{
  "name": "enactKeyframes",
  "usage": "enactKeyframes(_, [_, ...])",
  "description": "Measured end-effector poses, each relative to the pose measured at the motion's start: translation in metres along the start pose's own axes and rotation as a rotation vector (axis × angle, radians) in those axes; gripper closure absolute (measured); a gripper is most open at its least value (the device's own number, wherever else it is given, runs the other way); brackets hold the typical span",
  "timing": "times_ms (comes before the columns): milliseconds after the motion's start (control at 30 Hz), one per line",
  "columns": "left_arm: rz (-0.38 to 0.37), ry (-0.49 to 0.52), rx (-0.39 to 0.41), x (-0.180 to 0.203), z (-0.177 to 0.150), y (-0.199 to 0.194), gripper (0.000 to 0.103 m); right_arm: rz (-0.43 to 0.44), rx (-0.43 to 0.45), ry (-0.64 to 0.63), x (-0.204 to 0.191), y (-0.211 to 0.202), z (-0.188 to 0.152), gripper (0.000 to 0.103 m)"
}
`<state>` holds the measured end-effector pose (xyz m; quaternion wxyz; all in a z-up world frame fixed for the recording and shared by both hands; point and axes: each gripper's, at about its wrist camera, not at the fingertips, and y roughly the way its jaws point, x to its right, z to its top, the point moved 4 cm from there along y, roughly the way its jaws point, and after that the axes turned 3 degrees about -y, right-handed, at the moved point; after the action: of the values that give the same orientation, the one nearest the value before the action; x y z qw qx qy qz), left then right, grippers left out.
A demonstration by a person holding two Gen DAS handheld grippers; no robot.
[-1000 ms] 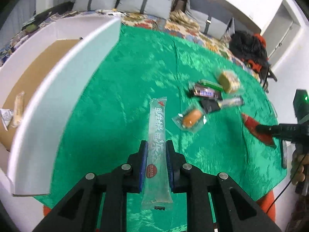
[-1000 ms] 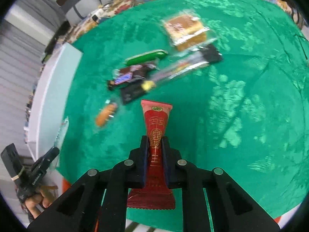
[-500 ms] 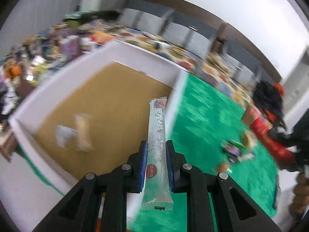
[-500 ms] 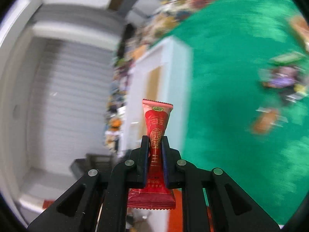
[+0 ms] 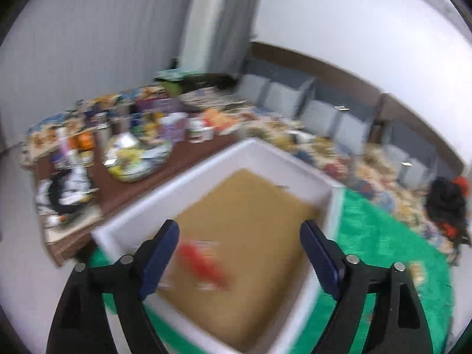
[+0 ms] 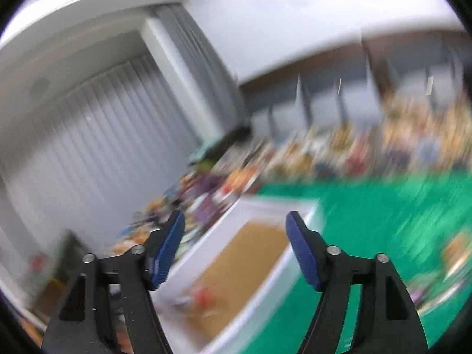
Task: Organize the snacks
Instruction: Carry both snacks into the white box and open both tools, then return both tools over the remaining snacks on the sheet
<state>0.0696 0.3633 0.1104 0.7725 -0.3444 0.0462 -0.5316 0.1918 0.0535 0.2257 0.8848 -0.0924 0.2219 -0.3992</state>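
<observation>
Both left gripper (image 5: pixel 239 250) and right gripper (image 6: pixel 234 240) just sprung wide with nothing between, red snack (image 5: pixel 203 264) blurred low in the white box (image 5: pixel 298 162) at frame centre; risk: bouncing out over the rim if tossed hard.

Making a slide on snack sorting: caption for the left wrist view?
Left gripper, jaws just opened and empty, above the white box, a blurred red snack inside.

Home living room: grey cushioned sofa (image 5: pixel 309 100), vertical blinds (image 6: pixel 97 135), cluttered brown side table (image 5: pixel 188 159), green tablecloth (image 5: pixel 377 236).
</observation>
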Motion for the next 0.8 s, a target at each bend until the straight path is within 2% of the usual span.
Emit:
enactKeyframes(67, [-0.097,0.062,-0.004,0.049,-0.017,-0.002,0.010,-0.105,0.035,-0.079,0.021,-0.017,0.000,0.022])
enactKeyframes(133, [-0.172,0.137,-0.028,0.093,-0.040,0.000,0.005,-0.207,0.029,-0.111,0.055,-0.031,-0.014,0.022])
enactKeyframes(167, [-0.196,0.165,-0.042,0.109,-0.049,0.002,0.004,-0.268,0.007,-0.113,0.079,-0.036,-0.029,0.022])
enactKeyframes(200, [-0.234,0.219,-0.075,0.135,-0.071,0.008,0.004,-0.322,-0.025,-0.110,0.100,-0.034,-0.044,0.022])
enactKeyframes(267, [-0.258,0.291,-0.152,0.171,-0.112,0.026,0.004,-0.440,-0.127,-0.095,0.152,-0.038,-0.089,0.022])
enactKeyframes(433, [-0.270,0.368,-0.372,0.215,-0.229,0.081,0.004,-0.646,-0.389,-0.057,0.255,-0.065,-0.223,0.023])
enactKeyframes(533, [-0.244,0.426,-0.434,0.234,-0.277,0.106,0.004,-0.705,-0.486,-0.017,0.293,-0.084,-0.274,0.023])
enactKeyframes(567, [-0.237,0.442,-0.442,0.239,-0.286,0.115,0.004,-0.723,-0.500,0.004,0.307,-0.101,-0.286,0.023])
enactKeyframes(667, [-0.226,0.475,-0.416,0.258,-0.294,0.126,0.004,-0.752,-0.494,0.038,0.326,-0.115,-0.300,0.023])
enactKeyframes(800, [-0.161,0.534,-0.399,0.275,-0.294,0.154,0.002,-0.758,-0.482,0.080,0.342,-0.109,-0.300,0.023])
